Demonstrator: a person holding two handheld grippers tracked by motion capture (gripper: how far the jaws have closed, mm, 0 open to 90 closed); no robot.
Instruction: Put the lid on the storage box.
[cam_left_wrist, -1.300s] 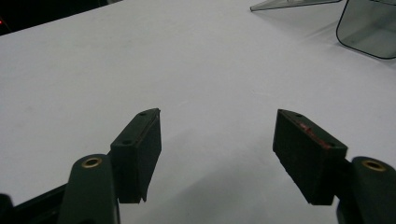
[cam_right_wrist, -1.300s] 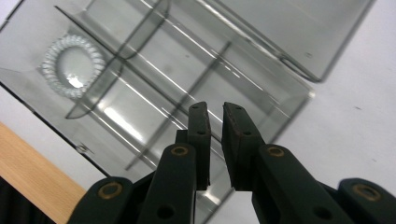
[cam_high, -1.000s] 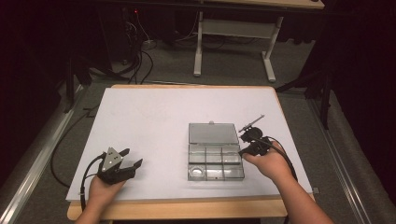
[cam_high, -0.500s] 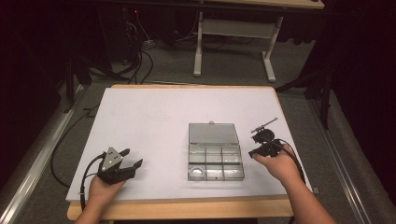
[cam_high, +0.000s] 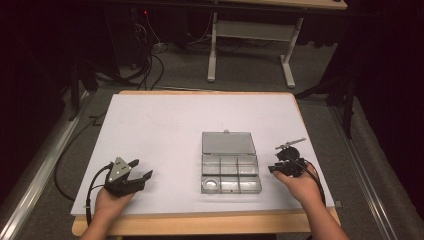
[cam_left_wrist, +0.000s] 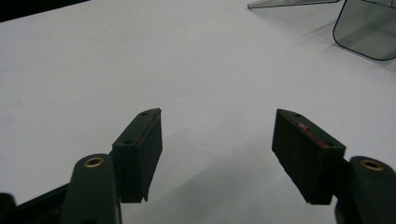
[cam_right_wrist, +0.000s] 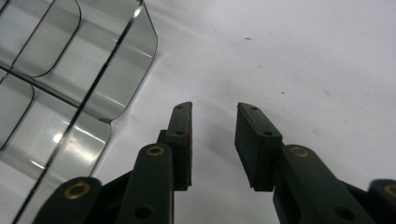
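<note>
A clear plastic compartment box lies open on the white table top, its lid folded flat behind it. My right gripper rests just right of the box, a small gap away from its side. In the right gripper view its jaws stand partly apart, have just been opening, and hold nothing; the box's rounded compartments sit to their left. My left gripper rests near the front left of the table, well apart from the box. Its jaws are wide open over bare table.
The table's front edge runs just under both hands. Beyond the far edge stand a white desk frame and cables on a dark floor. A metal rail runs along the left side.
My right gripper has drawn away from the box's right edge, moving right and slightly toward me, and its jaws have spread wider. The left gripper has not moved.
</note>
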